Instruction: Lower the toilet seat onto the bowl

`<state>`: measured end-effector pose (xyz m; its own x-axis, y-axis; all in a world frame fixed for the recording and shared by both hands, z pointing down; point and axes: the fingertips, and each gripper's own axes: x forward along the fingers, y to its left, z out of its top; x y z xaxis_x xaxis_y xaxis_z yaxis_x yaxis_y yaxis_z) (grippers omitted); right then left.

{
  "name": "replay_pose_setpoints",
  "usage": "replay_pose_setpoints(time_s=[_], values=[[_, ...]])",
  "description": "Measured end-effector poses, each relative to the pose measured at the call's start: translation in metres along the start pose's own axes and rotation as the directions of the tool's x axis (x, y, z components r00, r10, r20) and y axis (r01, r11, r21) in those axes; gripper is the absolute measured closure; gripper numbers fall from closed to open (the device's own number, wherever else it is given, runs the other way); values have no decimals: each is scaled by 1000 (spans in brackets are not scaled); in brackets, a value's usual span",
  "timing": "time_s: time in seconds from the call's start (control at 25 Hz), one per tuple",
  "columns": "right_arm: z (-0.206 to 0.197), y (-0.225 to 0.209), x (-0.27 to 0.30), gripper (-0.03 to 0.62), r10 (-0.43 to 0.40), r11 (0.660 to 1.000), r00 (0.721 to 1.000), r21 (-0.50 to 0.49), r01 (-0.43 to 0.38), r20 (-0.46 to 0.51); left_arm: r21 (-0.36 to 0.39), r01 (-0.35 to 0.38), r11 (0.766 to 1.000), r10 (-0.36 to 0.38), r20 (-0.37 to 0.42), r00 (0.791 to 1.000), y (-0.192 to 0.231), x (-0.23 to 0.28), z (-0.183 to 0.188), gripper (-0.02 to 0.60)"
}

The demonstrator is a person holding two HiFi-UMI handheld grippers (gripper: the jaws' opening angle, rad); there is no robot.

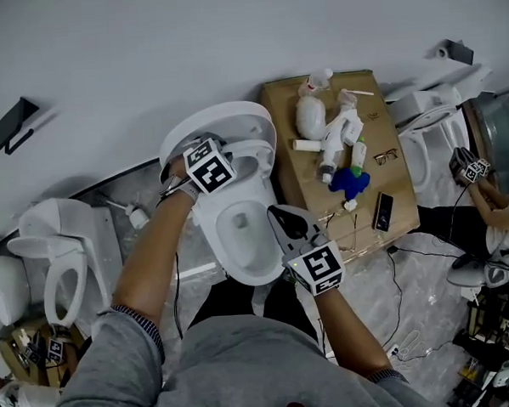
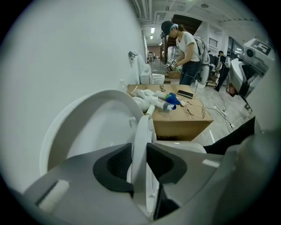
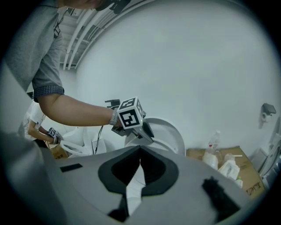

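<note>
A white toilet stands against the wall, its lid (image 1: 216,124) upright and its bowl (image 1: 243,233) uncovered. The toilet seat (image 1: 256,156) is raised in front of the lid. My left gripper (image 1: 227,159) reaches to the seat's left rim. In the left gripper view its dark pads (image 2: 116,163) press on both sides of the seat's thin edge (image 2: 141,129), with the lid (image 2: 96,127) just behind. My right gripper (image 1: 278,212) hovers over the bowl's right rim, shut and holding nothing; its tips meet (image 3: 139,151) and point toward the left gripper's cube (image 3: 130,115).
A cardboard box (image 1: 290,158) right of the toilet carries bottles (image 1: 311,114), a blue object (image 1: 349,181), a phone (image 1: 382,211) and glasses. More toilets stand at left (image 1: 61,251) and right (image 1: 429,121). Another person (image 2: 186,48) works beyond the box. Cables (image 1: 411,267) lie on the floor.
</note>
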<state>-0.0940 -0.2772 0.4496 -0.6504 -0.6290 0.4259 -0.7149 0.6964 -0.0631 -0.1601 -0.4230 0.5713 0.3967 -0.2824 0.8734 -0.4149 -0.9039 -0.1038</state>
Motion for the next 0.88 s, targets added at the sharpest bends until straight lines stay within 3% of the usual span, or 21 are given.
replay_pose_setpoints(time_s=[0.88], values=[[-9,4,-18,580,-21,1000,1000,14,21,-3,49,-28,998,29,-15,999,-24,-4,2,479]])
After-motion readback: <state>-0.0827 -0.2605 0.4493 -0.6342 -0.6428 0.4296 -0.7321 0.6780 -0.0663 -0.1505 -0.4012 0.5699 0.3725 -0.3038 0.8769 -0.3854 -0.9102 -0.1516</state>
